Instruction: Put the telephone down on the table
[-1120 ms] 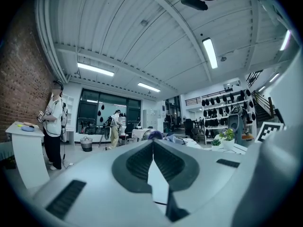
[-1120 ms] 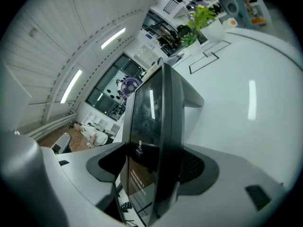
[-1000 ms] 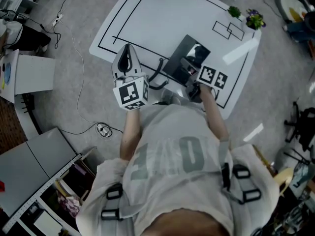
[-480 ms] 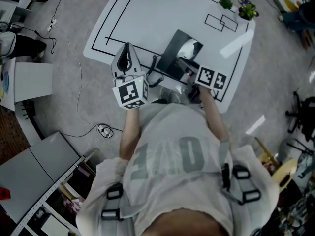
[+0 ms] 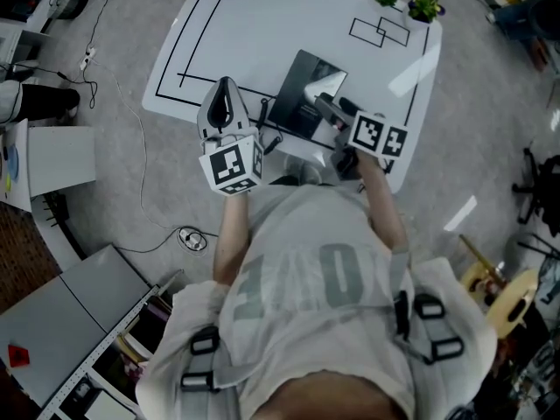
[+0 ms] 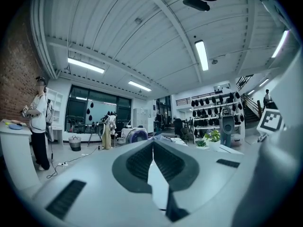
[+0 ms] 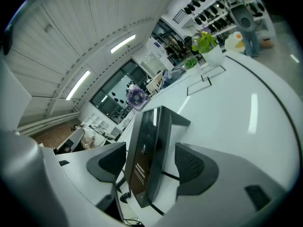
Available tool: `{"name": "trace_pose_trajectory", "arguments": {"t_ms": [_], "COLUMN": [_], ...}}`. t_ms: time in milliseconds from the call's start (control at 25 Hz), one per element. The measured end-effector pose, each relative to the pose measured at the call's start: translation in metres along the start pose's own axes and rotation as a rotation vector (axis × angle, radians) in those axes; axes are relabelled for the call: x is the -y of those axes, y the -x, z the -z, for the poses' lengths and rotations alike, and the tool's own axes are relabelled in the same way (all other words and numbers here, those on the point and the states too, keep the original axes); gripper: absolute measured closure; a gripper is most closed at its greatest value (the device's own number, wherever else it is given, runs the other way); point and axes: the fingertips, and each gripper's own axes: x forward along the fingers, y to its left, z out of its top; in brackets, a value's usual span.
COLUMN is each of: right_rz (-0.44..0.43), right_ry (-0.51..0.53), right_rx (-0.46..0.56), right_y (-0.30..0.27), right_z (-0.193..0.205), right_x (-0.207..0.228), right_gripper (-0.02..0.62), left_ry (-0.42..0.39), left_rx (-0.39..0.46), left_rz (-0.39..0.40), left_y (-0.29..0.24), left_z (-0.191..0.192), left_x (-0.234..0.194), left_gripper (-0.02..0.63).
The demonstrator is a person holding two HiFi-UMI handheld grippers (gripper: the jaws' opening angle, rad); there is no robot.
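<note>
The black telephone (image 5: 302,94) is a flat slab, tilted on edge over the near part of the white table (image 5: 262,24). My right gripper (image 5: 332,110) is shut on it. In the right gripper view the telephone (image 7: 147,145) stands between the two jaws, its glossy face against the left one. Its coiled cord (image 7: 118,193) hangs below, and trails toward the table's front edge in the head view. My left gripper (image 5: 226,99) is held up at the table's near left edge, shut and empty (image 6: 153,148), pointing out into the room.
Black lines are marked on the table, with a small rectangle outline (image 5: 378,31) at the far right. Two small potted plants (image 5: 424,5) sit at the far right corner. A cable runs over the floor at left (image 5: 144,147), beside a grey cabinet (image 5: 61,156).
The head view has swung, so the table sits further up and left in it. The telephone stays between the right gripper's jaws. The left gripper has kept its place.
</note>
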Motion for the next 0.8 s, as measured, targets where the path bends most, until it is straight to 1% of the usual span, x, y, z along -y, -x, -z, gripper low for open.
{"name": "trace_pose_trajectory", "arguments": {"t_ms": [120,200,360,480,520,680,800], "right_rz": [0.000,0.013,0.064,0.075,0.080,0.125,0.157], "right_ry": [0.075,0.147,0.371,0.510,0.543,0.654,0.707], "right_rx": [0.070,0.123,0.259,0.354,0.374,0.435,0.445], "right_y": [0.005,0.008,0.017,0.022,0.022,0.024,0.021], "right_z": [-0.033,-0.056,-0.099,-0.117,-0.119,-0.119,-0.114], "right_x": [-0.014,-0.025,-0.052,-0.075,-0.081,-0.097,-0.099], "right_gripper": [0.302,0.302,0.304,0.314,0.342,0.504,0.571], "left_ry": [0.000,-0.001,0.003,0.009,0.009,0.002,-0.007], "left_rx": [0.008,0.014,0.037,0.058,0.064,0.088,0.100], "left_rz": [0.011,0.016,0.023,0.023,0.024,0.028,0.031], "left_y": [-0.003,-0.004,-0.007,-0.008,-0.008,-0.009,-0.009], "left_z": [-0.003,-0.006,-0.016,-0.024,-0.027,-0.038,-0.042], "left_x": [0.005,0.007,0.009,0.007,0.007,0.005,0.004], "left_gripper": [0.597,0.597,0.597,0.597,0.597,0.597,0.597]}}
